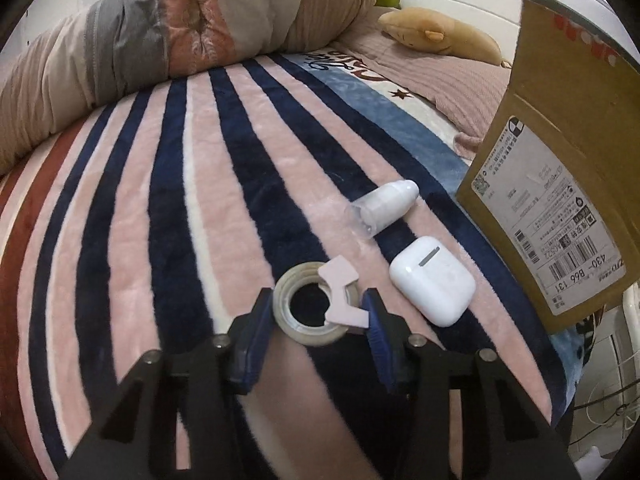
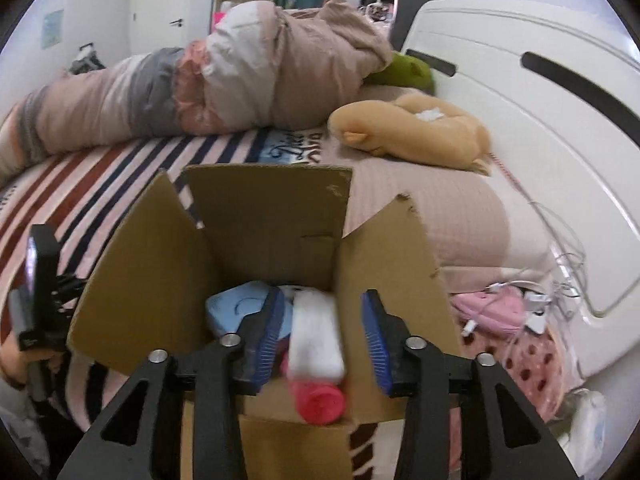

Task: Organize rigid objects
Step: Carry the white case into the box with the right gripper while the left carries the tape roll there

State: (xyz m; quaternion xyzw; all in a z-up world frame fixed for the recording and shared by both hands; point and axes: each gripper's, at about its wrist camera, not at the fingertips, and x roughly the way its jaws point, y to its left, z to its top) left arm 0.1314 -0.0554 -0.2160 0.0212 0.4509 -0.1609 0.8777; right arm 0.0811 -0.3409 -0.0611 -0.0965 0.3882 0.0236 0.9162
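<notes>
In the left wrist view a clear tape roll [image 1: 310, 306] with a pale pink tab lies on the striped blanket [image 1: 168, 200], between my left gripper's [image 1: 318, 308] open blue fingers [image 1: 260, 320]. A white earbud case [image 1: 432, 280] and a small white bottle [image 1: 384, 206] lie just beyond, to the right. The cardboard box [image 1: 560, 184] stands at the right. In the right wrist view my right gripper [image 2: 322, 312] is open above the open box [image 2: 160, 272]. A blurred white bottle with a pink cap [image 2: 316, 344] sits between its fingers, inside the box beside a blue case [image 2: 236, 312].
A rolled duvet [image 1: 160, 40] lies across the far side of the bed. A tan plush toy [image 2: 416, 132] rests by the white headboard [image 2: 540, 120]. Cables and a pink item [image 2: 492, 308] lie right of the box. The other hand-held gripper [image 2: 40, 300] shows at the left.
</notes>
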